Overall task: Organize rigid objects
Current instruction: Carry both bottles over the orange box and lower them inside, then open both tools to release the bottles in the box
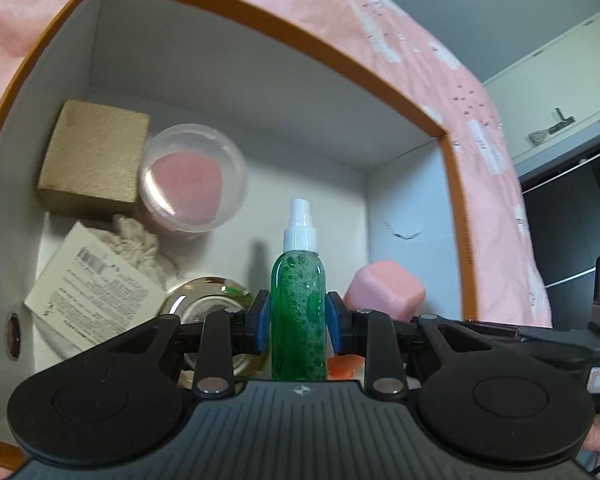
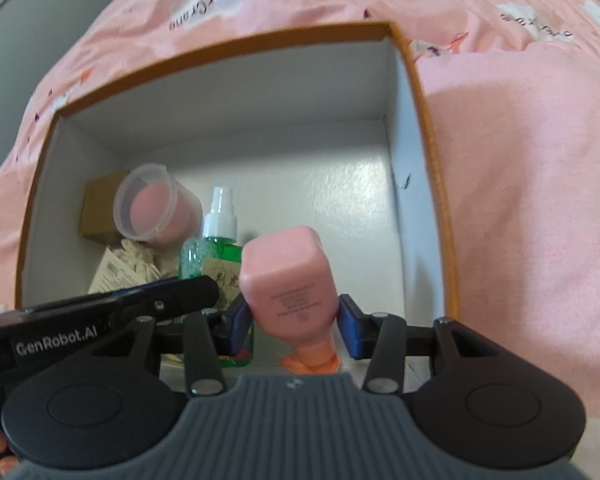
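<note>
Left wrist view — box point(image 1: 236, 92) holds tan block point(image 1: 94, 156), clear cup point(image 1: 194, 180), printed packet point(image 1: 92, 288); left gripper point(image 1: 298, 320) pinches the green spray bottle point(image 1: 298, 304) inside.

Right wrist view — right gripper point(image 2: 296, 320) pinches the pink bottle point(image 2: 290, 276), cap-down, inside the box.

The box point(image 2: 428, 152) has an orange rim and white inside. The sheet point(image 2: 520, 160) is pink with white clouds. The spray bottle point(image 1: 299, 312) is green with a white cap. The tube point(image 2: 290, 280) is pink with an orange cap. The far-left block point(image 1: 92, 152) is tan.
</note>
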